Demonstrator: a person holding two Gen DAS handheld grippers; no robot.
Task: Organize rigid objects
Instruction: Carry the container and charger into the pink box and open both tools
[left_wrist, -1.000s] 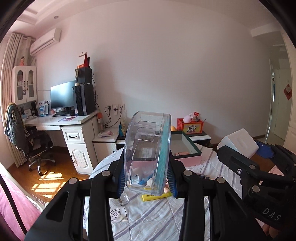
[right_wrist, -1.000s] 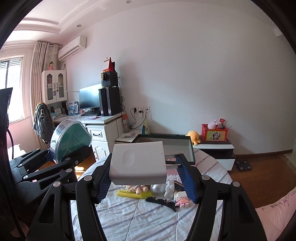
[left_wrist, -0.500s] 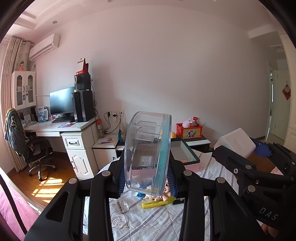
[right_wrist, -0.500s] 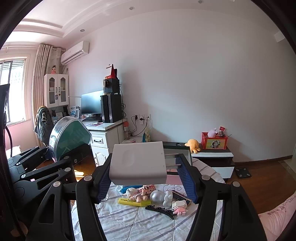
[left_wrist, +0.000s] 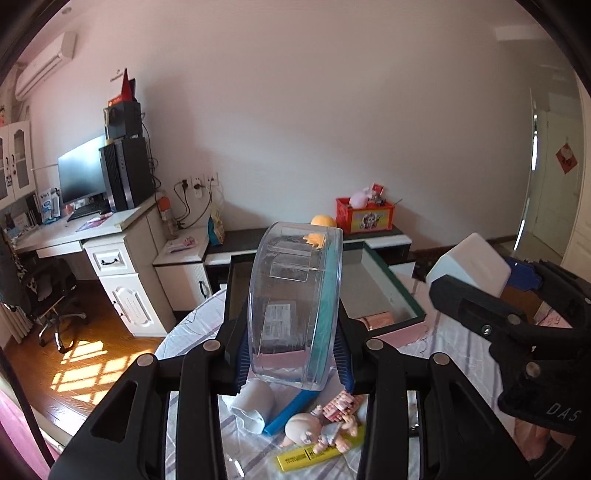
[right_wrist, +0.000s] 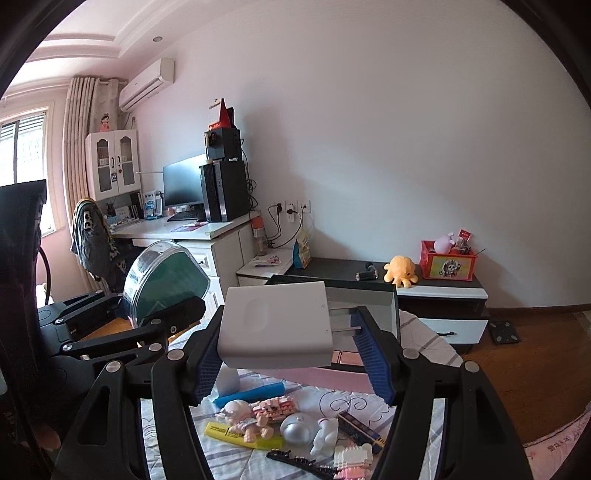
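Note:
My left gripper (left_wrist: 291, 360) is shut on a clear round plastic case with a teal face (left_wrist: 295, 306), held on edge above the table; the case also shows in the right wrist view (right_wrist: 166, 280). My right gripper (right_wrist: 291, 354) is shut on a white rectangular box (right_wrist: 275, 325), held above the table; the box also shows at the right of the left wrist view (left_wrist: 469, 264). A green-rimmed open box (left_wrist: 391, 280) sits on the table just beyond both held objects and also shows in the right wrist view (right_wrist: 388, 295).
On the striped tablecloth (right_wrist: 229, 454) lie a baby doll (right_wrist: 245, 417), yellow marker (right_wrist: 221, 432), blue stick (right_wrist: 251, 393), silver ball (right_wrist: 297, 428), pink block toy (right_wrist: 277, 404) and black comb (right_wrist: 295, 461). A desk (left_wrist: 110, 229) and low cabinet (right_wrist: 439, 291) stand behind.
Both grippers have moved forward and tilted down over the table with their objects still held. The green-rimmed box and the small toys now appear closer.

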